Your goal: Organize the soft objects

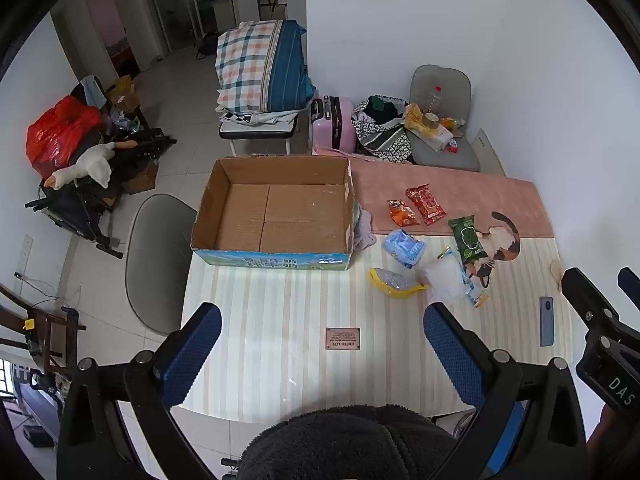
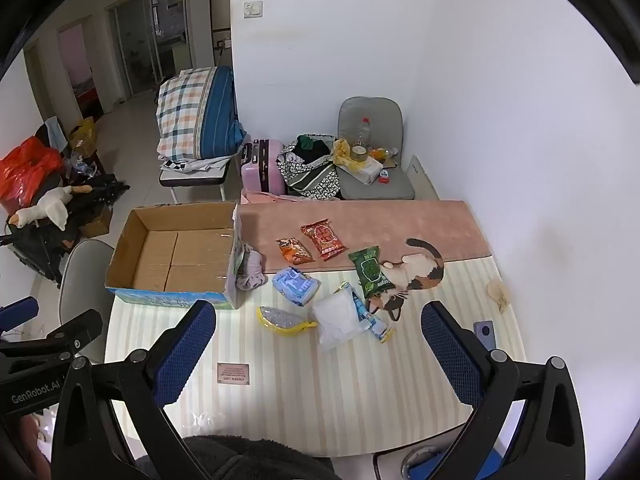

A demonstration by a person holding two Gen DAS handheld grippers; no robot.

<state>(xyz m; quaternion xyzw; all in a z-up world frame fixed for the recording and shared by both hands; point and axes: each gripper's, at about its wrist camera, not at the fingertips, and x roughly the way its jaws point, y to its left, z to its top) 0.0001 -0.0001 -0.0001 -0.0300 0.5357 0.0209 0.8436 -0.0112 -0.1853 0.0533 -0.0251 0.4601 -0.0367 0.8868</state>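
An empty open cardboard box (image 1: 276,208) (image 2: 176,256) stands at the table's far left. To its right lie soft packs: an orange snack bag (image 1: 402,213) (image 2: 294,251), a red pack (image 1: 425,204) (image 2: 323,239), a green wipes pack (image 1: 466,239) (image 2: 370,272), a light blue pack (image 1: 404,247) (image 2: 295,285), a yellow-edged pouch (image 1: 394,282) (image 2: 284,320), a white bag (image 1: 444,278) (image 2: 340,320). A crumpled cloth (image 1: 363,229) (image 2: 250,268) leans on the box. My left gripper (image 1: 322,348) and right gripper (image 2: 318,342) are open, empty, above the near table.
A phone (image 1: 546,321) (image 2: 485,334) lies at the table's right edge. A small brown label (image 1: 343,338) sits on the striped mat. A grey chair (image 1: 158,260) stands left of the table. A chair with clutter (image 2: 372,160), a pink suitcase (image 2: 262,166) and bags stand behind the table.
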